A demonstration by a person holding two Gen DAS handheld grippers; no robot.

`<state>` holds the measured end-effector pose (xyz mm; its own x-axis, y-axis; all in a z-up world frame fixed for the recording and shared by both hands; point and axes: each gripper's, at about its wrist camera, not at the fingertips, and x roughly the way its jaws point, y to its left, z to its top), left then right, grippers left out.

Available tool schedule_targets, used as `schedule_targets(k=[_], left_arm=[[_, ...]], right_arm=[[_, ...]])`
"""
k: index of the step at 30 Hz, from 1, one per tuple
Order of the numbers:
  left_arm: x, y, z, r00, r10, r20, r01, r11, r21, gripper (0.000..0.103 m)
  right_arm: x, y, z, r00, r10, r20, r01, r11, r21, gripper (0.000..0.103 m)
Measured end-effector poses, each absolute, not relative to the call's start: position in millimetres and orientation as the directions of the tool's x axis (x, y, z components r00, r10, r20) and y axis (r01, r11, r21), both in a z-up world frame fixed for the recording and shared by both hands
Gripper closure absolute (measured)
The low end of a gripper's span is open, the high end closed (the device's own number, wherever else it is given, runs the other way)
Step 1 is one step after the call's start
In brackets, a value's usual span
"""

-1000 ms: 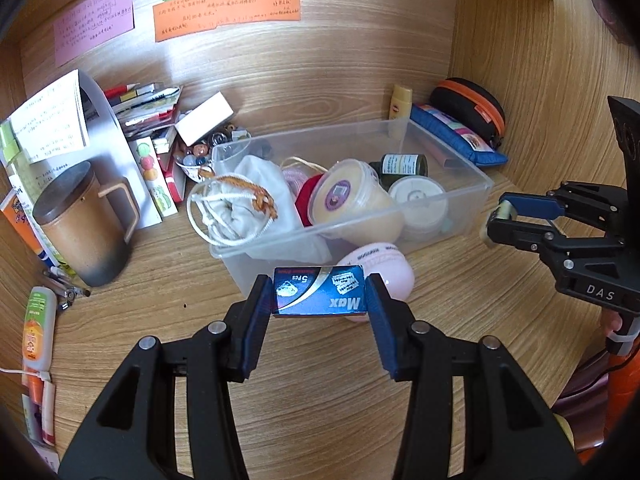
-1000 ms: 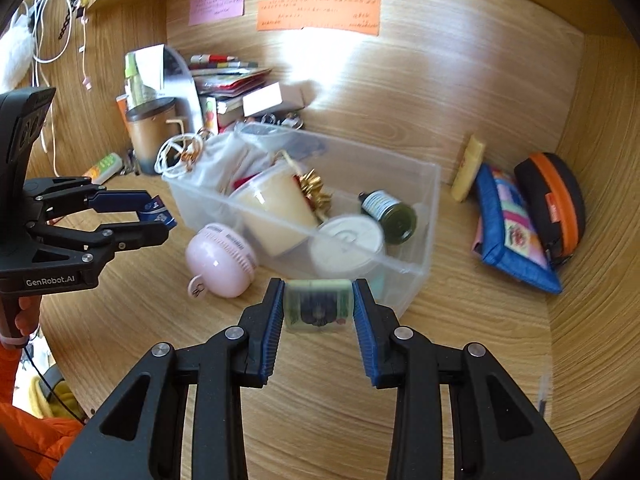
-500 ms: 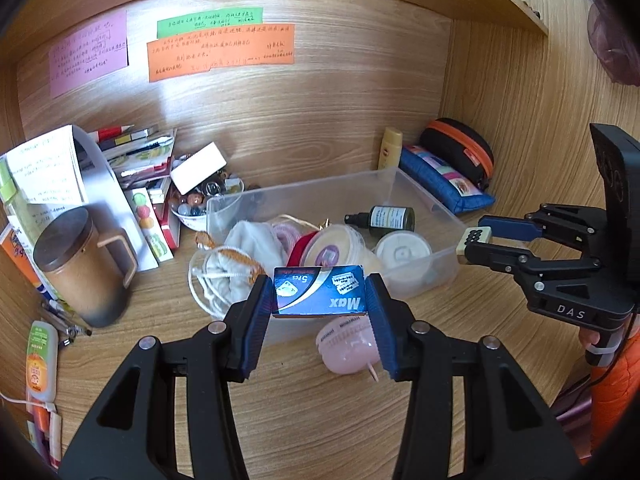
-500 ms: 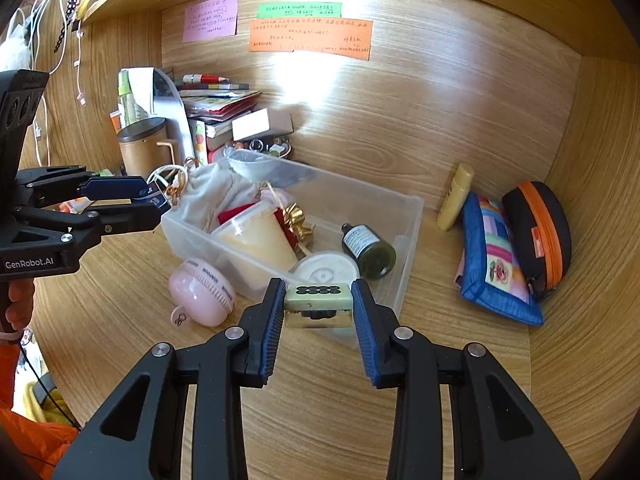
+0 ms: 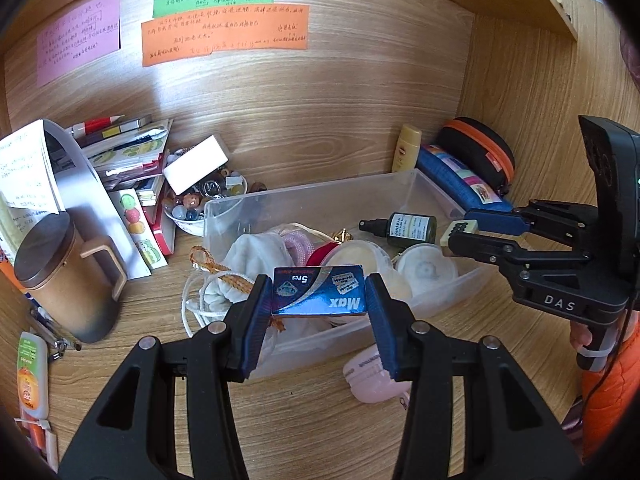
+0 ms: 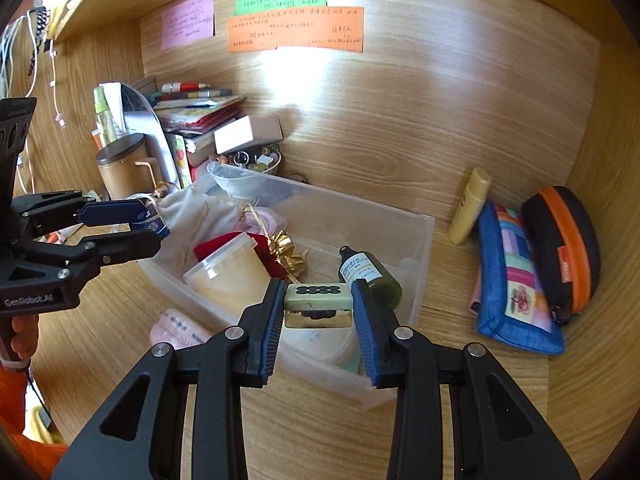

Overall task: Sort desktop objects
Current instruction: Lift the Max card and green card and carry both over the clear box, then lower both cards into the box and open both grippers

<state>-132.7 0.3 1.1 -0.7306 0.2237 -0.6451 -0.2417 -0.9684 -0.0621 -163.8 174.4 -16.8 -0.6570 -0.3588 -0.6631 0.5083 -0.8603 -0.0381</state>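
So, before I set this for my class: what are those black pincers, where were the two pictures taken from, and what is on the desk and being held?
There is no robot here. A person holds a black two-finger gripper in each hand, and a wide-angle camera on each gripper looks forward along its fingers. One picture comes from the left gripper, the other from the right gripper; each also sees the other gripper off to its side. The left one is clamped on a small dark blue flat box printed "Max". The right one is clamped on a pale green tile with dark dots on top. Both are held over a clear plastic bin on a wooden desk. In the bin lie a dark green bottle, a lidded cream tub and a white cloth bag. A brown lidded mug stands beside it.
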Motion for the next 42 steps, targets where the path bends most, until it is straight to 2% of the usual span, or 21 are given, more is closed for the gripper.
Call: schedule_targets(k=[24,36,38,40,42], left_arm=[[-172,2,-24,-0.693,0.249,-0.677,-0.269,-0.96,-0.078,0.056],[-175,5,-29,-0.695,0.251,-0.674,-0.279,-0.958,-0.069,0.05],[-175,5,-29,-0.695,0.253,-0.673,-0.28,-0.957,-0.071,0.049],[-175,6,-29,-0.694,0.252,-0.674,-0.281,-0.957,-0.068,0.049],[-174,6,-28,-0.694,0.251,-0.675,-0.281,-0.957,-0.067,0.049]], right_arm=[[-200,163,-48,-0.589,-0.376,-0.715,0.537,-0.843,0.0,0.071],[-194,157,-47,-0.618,-0.362,-0.697,0.546,-0.836,-0.05,0.071],[-193,157,-47,-0.621,-0.36,-0.696,0.544,-0.838,-0.052,0.068],[-193,157,-46,-0.624,-0.359,-0.694,0.54,-0.84,-0.052,0.059],[-191,157,-44,-0.627,-0.361,-0.691,0.542,-0.839,-0.054,0.055]])
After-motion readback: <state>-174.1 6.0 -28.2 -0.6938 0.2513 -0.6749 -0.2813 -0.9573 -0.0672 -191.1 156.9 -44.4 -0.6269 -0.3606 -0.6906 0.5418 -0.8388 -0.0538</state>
